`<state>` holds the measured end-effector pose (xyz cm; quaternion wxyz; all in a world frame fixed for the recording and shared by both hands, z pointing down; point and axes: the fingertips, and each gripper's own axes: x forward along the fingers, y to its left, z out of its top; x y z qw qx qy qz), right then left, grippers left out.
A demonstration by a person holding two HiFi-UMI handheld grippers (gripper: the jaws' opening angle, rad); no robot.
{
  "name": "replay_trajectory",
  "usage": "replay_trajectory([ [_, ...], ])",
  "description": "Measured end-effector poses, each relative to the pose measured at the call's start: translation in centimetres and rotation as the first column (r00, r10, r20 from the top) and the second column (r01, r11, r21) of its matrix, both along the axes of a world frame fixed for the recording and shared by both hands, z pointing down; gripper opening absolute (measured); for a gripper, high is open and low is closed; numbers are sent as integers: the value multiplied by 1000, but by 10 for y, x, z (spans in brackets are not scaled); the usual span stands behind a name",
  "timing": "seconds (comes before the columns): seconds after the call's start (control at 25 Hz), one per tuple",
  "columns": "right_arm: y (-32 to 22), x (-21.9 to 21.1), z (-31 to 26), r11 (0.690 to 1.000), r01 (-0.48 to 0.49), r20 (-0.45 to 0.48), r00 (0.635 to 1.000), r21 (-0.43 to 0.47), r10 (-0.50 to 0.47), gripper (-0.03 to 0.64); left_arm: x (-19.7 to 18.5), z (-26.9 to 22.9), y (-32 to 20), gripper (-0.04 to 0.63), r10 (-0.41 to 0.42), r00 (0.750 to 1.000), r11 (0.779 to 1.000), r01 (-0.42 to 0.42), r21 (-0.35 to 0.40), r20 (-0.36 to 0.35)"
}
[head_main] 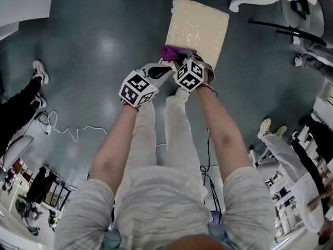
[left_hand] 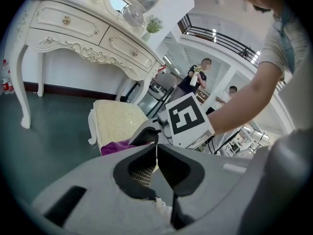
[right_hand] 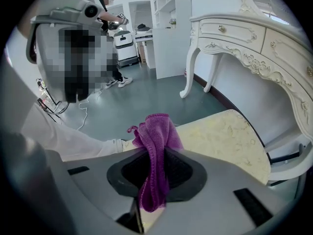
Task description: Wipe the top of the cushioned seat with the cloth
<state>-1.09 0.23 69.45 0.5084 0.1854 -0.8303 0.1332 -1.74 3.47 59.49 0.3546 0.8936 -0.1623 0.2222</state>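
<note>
The cushioned seat (head_main: 197, 29) is a cream padded stool top straight ahead on the grey floor, also seen as the cream seat (left_hand: 117, 119) and cream seat (right_hand: 230, 141). A purple cloth (right_hand: 155, 146) is pinched between the jaws of my right gripper (right_hand: 154, 175), which is shut on it at the seat's near edge. In the head view the purple cloth (head_main: 171, 52) rests on that near edge by my right gripper (head_main: 183, 62). My left gripper (left_hand: 156, 160) is shut with nothing in it, just left of the right one; left gripper (head_main: 162, 73).
An ornate white dressing table (left_hand: 83, 33) stands behind the seat, its leg (right_hand: 188, 72) near the seat's far side. People stand around: a shoe (head_main: 40, 72) at the left, legs (head_main: 281, 150) at the right. A white cable (head_main: 73, 132) lies on the floor.
</note>
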Motion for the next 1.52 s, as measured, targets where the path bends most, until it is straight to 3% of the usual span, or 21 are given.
replay_trajectory([
  [0.92,78,-12,-16,993,25,44,999,-113,-20,69,-1,-25,15,15,18,1000,1000,-18,20,13],
  [1.28,85,0,-66,992,-57,76,995,-109,66,67,5,-59,16,15,21,1000,999,-21,39,5],
  [1.52,76,16,-130,981,-180,125,974,-73,188,69,10,-105,14,15,42,999,996,-42,76,10],
])
